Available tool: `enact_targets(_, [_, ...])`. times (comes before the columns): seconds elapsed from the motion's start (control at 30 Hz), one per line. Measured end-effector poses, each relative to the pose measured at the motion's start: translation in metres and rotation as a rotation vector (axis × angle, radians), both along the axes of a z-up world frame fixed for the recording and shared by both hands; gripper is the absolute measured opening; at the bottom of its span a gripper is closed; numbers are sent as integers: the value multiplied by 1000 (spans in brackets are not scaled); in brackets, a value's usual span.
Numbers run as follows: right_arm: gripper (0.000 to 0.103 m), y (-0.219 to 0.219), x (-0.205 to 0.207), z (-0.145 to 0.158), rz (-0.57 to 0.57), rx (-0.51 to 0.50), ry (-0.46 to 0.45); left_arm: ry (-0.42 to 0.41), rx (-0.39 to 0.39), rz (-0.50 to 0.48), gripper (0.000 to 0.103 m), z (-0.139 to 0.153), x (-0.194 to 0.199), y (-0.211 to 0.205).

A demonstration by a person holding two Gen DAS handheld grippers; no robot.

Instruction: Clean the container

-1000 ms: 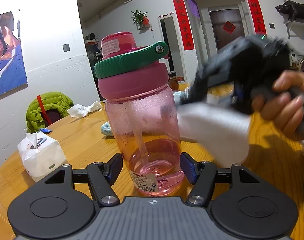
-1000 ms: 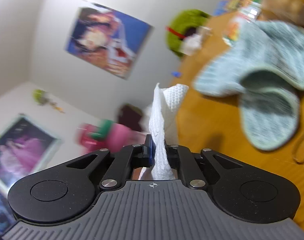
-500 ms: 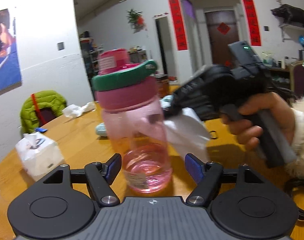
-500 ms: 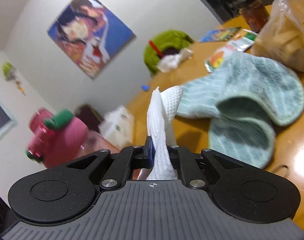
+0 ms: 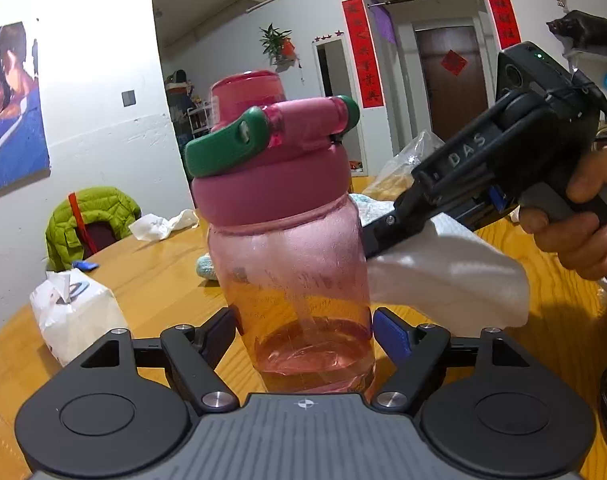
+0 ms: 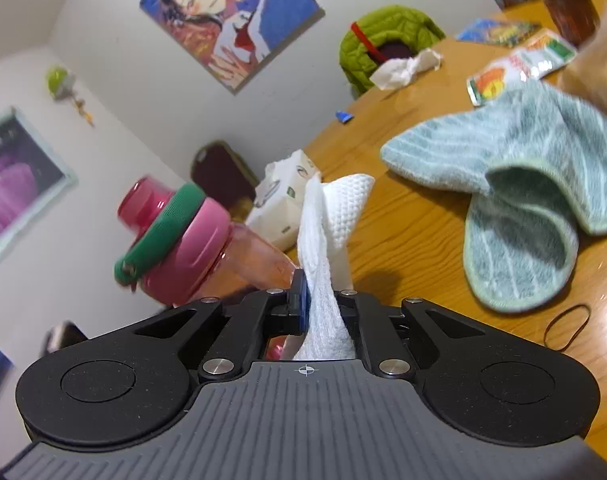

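A pink see-through bottle [image 5: 291, 264] with a pink lid and a green carry loop stands between the fingers of my left gripper [image 5: 305, 336]. Those jaws are opening, and the blue pads sit close beside the bottle's lower sides without visibly squeezing it. A little pink liquid lies in its bottom. My right gripper [image 5: 377, 236], held by a hand [image 5: 579, 232], is shut on a white paper towel [image 5: 443, 276] that rests against the bottle's right side. In the right wrist view the towel [image 6: 335, 216] sticks up from the shut gripper [image 6: 323, 292], with the bottle [image 6: 207, 248] to its left.
On the wooden table [image 5: 163, 276] lie a tissue pack [image 5: 75, 312], a crumpled tissue [image 5: 159, 224], a teal cloth [image 6: 515, 184], a rubber band [image 6: 567, 326] and snack packets [image 6: 519, 68]. A clear plastic bag [image 5: 403, 168] stands behind the bottle. A green jacket [image 5: 91, 216] hangs on a chair.
My left jaws have spread away from the bottle. The bottle now looks closer and has turned, its green loop swinging to the front left. The right gripper has rolled and risen with the towel.
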State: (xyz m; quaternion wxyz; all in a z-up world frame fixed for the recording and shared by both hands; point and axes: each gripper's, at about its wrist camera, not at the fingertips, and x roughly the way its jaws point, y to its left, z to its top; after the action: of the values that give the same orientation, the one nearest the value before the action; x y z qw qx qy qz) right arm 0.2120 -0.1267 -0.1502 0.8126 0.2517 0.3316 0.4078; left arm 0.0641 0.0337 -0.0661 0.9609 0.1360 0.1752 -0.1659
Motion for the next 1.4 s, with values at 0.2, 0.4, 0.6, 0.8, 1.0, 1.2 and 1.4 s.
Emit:
enact_targets(0.2, [10,-12,0,-5,-46,231,29,-7,6,6,74,-2,-1,-1])
enact_targets(0.4, [12,-12,14,-28,-43,392,197,-12,6,9,74,-3,-2,-2])
enact_targets(0.6, [12,12,26,-51,-101,76,340,-14,5,10,74,-3,-2,-1])
enact_targets(0.8, [34,10,10,-20,-119,26,136,-16,5,10,74,-4,0,2])
enact_targets(1.0, [41,8,7,-5,-245,-228,37,-16,9,11,74,-5,-1,0])
enact_targets(1.2, [5,10,-2,-5,-228,-370,-36,-17,14,11,74,-4,-1,1])
enact_targets(1.4, [5,38,-12,-11,-259,-651,-197,-18,17,12,75,-5,1,1])
